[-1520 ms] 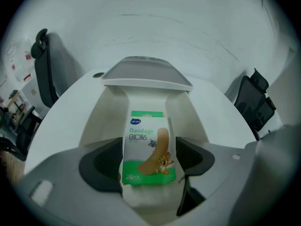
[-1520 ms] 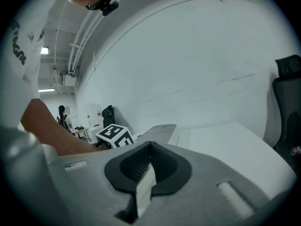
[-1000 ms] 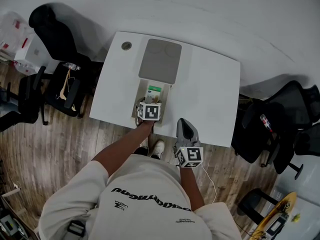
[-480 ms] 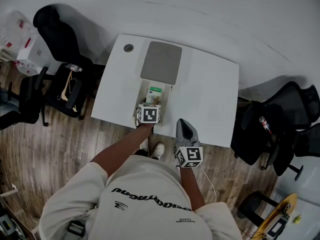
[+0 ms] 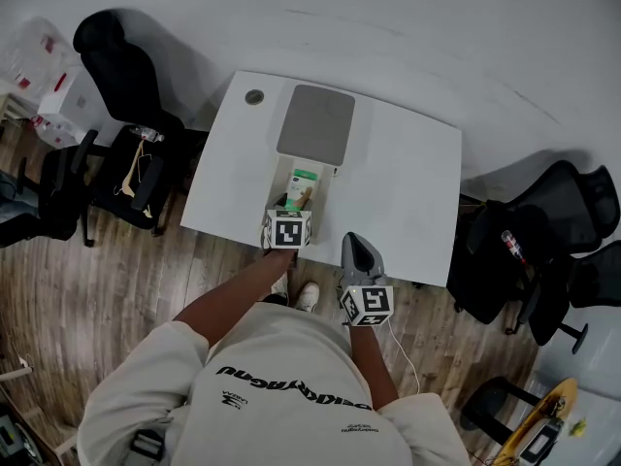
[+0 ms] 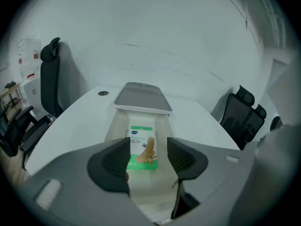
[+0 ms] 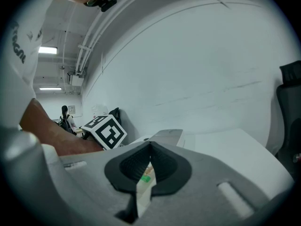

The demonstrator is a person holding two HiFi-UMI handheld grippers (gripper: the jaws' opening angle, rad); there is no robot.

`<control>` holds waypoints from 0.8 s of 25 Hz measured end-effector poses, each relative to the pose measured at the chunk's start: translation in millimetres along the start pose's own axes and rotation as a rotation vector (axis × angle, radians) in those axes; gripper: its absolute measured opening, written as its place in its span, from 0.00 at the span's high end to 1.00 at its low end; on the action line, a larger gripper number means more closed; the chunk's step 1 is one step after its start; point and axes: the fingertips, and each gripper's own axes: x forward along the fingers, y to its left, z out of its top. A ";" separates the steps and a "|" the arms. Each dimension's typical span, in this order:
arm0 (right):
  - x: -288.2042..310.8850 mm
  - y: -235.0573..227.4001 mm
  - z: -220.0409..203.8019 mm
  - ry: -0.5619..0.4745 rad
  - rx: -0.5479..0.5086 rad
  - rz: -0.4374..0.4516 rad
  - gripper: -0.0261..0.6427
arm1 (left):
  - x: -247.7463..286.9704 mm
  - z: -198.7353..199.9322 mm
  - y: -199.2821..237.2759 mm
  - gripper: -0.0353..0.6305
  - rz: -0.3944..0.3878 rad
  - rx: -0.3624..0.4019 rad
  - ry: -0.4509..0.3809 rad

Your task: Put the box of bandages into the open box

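The left tool (image 6: 149,155), released and empty, had risen above the open box (image 6: 115,126), its jaws just narrowing. The box of bandages (image 6: 142,147) lay inside, so placement seemed done. The right tool (image 7: 150,166) was clenched on nothing.

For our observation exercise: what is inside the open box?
A green-and-white box of bandages lies flat in the open box. The left gripper's fingers, just closing on nothing, cover its near corners.

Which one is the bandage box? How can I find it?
Find the white table, then the long pale open box on it with its grey lid flipped back. The bandage box lies flat inside: the only green-and-white thing there, with a tan bandage pictured on it.
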 end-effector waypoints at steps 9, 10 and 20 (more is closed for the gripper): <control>-9.1 9.1 2.7 -0.009 -0.014 0.006 0.96 | -32.6 9.1 -4.5 0.65 -0.064 0.008 -0.124; -9.7 10.1 3.4 -0.011 -0.016 0.007 0.96 | -36.5 9.7 -3.3 0.65 -0.066 0.008 -0.136; -18.8 15.0 6.4 -0.027 -0.007 0.027 0.96 | -79.7 15.7 -11.9 0.76 -0.123 -0.007 -0.243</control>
